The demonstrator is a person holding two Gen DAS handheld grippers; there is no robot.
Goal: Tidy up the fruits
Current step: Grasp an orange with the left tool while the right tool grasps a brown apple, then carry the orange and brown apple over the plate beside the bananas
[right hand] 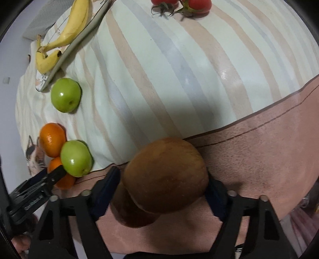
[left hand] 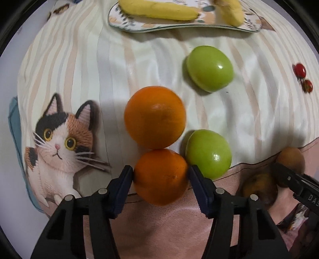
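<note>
Left gripper (left hand: 160,175): its jaws stand either side of the near orange (left hand: 161,177), low centre of the left wrist view, and both blue pads look pressed on the fruit's flanks, so I read it as clamped on that orange.
Near orange's neighbours: it touches the far orange (left hand: 155,117) just above it in the frame; the near green fruit (left hand: 209,153) sits just beside the right-hand pad.
Right gripper (right hand: 164,183): closed around the upper brown fruit (right hand: 165,175), low centre of the right wrist view. The left pad meets the skin; the right pad is mostly hidden behind the fruit, so the contact there is probable, not certain.
Second brown fruit (right hand: 131,213): lies under and lower left of the held one, touching it.
Resting surface: both held fruits sit where the striped cloth (right hand: 159,69) meets a pink cloth (right hand: 259,155).
Likely destination: the patterned plate (left hand: 127,24) with bananas (left hand: 159,10), top of the left view.
Still loose: the far green fruit (left hand: 209,68) at upper right centre, and red tomatoes (left hand: 300,69) at the right edge.
Doing this step well: lift each fruit straight up so its touching neighbour does not roll. Hold firmly without bruising, and keep the left gripper's right-hand pad clear of the near green fruit.
</note>
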